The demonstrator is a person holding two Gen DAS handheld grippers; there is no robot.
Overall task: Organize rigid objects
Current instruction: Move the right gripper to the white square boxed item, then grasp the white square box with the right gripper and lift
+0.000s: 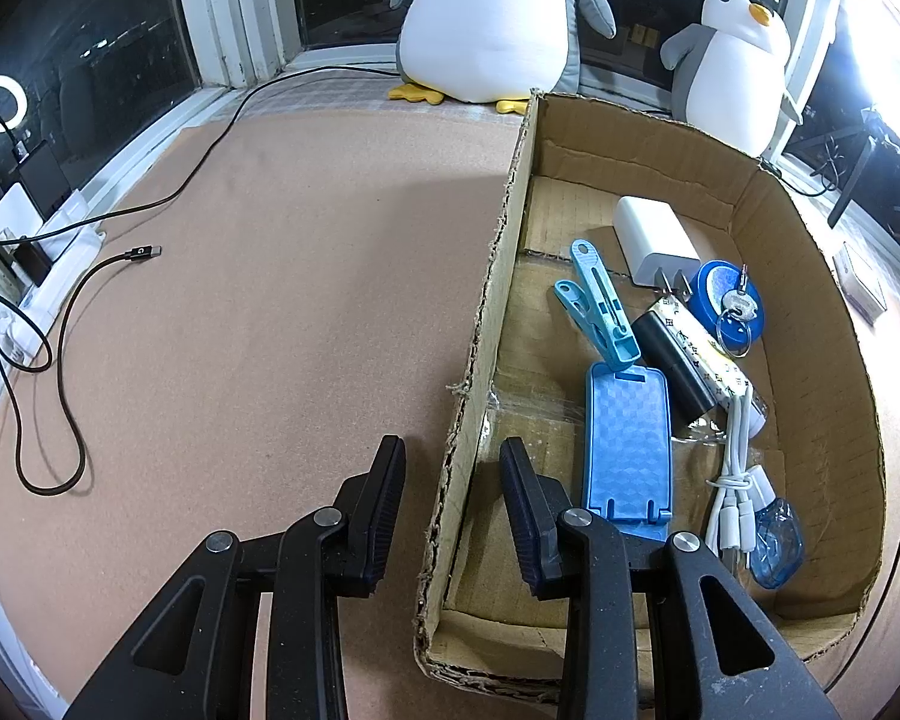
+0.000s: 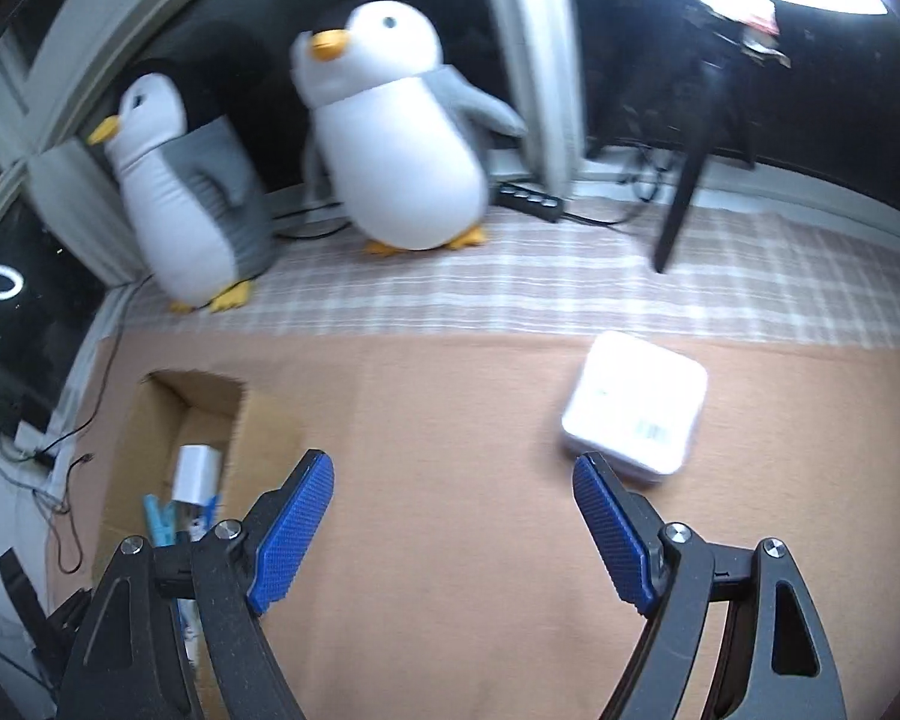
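Right under the left tongs (image 1: 453,516) sits a cardboard box (image 1: 822,360) on the bench (image 1: 282,276). One arm of these tongs is outside the box wall and the other is inside it. They are open and hold nothing.

Inside the box lie one blue phone stand (image 1: 628,444), just beside the inner arm, one light blue clothes peg (image 1: 600,312) touching its far end, one white charger plug (image 1: 654,237), one round blue tape roll (image 1: 727,306) with a key (image 1: 738,303) on it, one black and white tube (image 1: 699,360), one bundle of white cable (image 1: 735,480) and one small blue clear bottle (image 1: 777,543).

Ahead of the right tongs (image 2: 453,516), near the right arm, lies one flat white box (image 2: 636,402) on the bench. These tongs are wide open and empty.

Far past both tongs stand two toy penguins (image 2: 396,138). Left of the left tongs, one black cable (image 1: 72,324) lies loose on the bench.
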